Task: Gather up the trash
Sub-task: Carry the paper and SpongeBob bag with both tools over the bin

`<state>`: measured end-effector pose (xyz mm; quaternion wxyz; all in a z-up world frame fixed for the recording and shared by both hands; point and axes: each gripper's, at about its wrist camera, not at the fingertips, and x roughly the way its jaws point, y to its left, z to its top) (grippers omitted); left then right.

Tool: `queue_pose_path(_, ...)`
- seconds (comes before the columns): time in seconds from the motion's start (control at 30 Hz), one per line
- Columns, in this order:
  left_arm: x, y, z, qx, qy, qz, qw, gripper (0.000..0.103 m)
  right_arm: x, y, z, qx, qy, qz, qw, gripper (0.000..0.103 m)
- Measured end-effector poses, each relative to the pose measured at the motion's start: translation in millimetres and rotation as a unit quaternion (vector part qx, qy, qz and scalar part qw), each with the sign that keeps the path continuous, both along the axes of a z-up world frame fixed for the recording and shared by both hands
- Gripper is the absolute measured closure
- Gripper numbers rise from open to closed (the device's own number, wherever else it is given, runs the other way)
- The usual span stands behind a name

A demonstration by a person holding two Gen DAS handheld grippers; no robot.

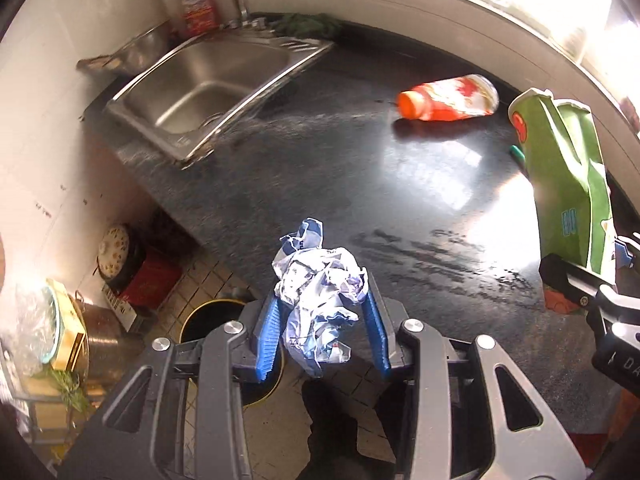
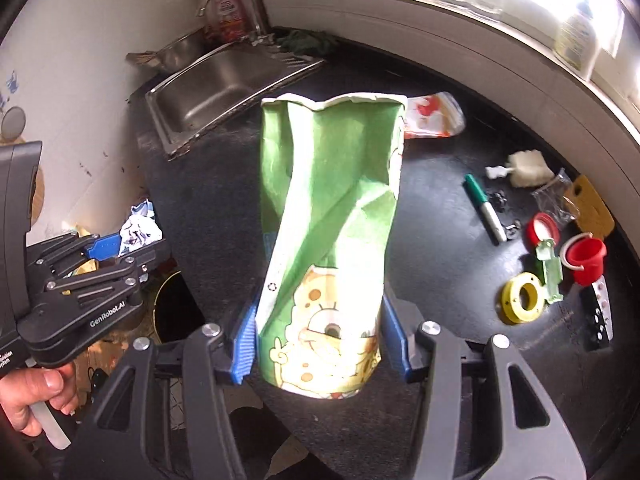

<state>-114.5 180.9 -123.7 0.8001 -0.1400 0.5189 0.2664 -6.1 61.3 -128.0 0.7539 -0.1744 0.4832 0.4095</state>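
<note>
My left gripper (image 1: 322,316) is shut on a crumpled blue-and-white paper ball (image 1: 320,288), held past the counter's front edge, above the floor and near a black bin (image 1: 208,316). My right gripper (image 2: 320,344) is shut on a crushed green paper cup (image 2: 328,220) with a cartoon print, held upright above the dark counter (image 2: 440,240). The cup also shows in the left wrist view (image 1: 568,184), at the right. The left gripper with the paper ball (image 2: 140,228) shows at the left of the right wrist view. An orange-and-white plastic bottle (image 1: 448,98) lies on its side at the back of the counter.
A steel sink (image 1: 200,88) with a tap is set in the counter's back left. At the right lie a green marker (image 2: 484,208), a white sponge piece (image 2: 524,168), red caps (image 2: 584,256), a yellow ring (image 2: 524,296) and other small parts. Pots stand on the floor (image 1: 116,256).
</note>
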Motion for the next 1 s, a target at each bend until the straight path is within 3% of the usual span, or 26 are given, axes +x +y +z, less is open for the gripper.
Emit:
queue_pose_path(0.2,-86.6,57.4,-14.6,-0.009,0.015,0.111,0.9937,0.066,-65.3,89.7,-3.8,0.006,0.019,0.117,0.993,0.051)
queue_pose_path(0.4,-153.3,93.4,-52.8,-0.037,0.022,0.177,0.9833,0.066,-127.8,158.3,-26.2,0.0,0.047,0.208,0.977,0.051)
queue_pose_path(0.6,-197.0,122.4,-116.2,-0.084,0.004,0.196,0.977,0.066,-174.5,208.5,-81.1,-0.032,0.079,0.26,0.962,0.05)
queue_pose_path(0.83,-219.3,142.1,-196.4,-0.121,0.005,0.177,0.9767,0.065,-190.4,242.7,-157.1,-0.093,0.097,0.271,0.953,0.05)
queue_pose_path(1.0,-225.4,151.6,-226.7,-0.151,0.002,0.164,0.9748,0.065,-197.2,254.3,-181.4,-0.11,0.103,0.266,0.952,0.05)
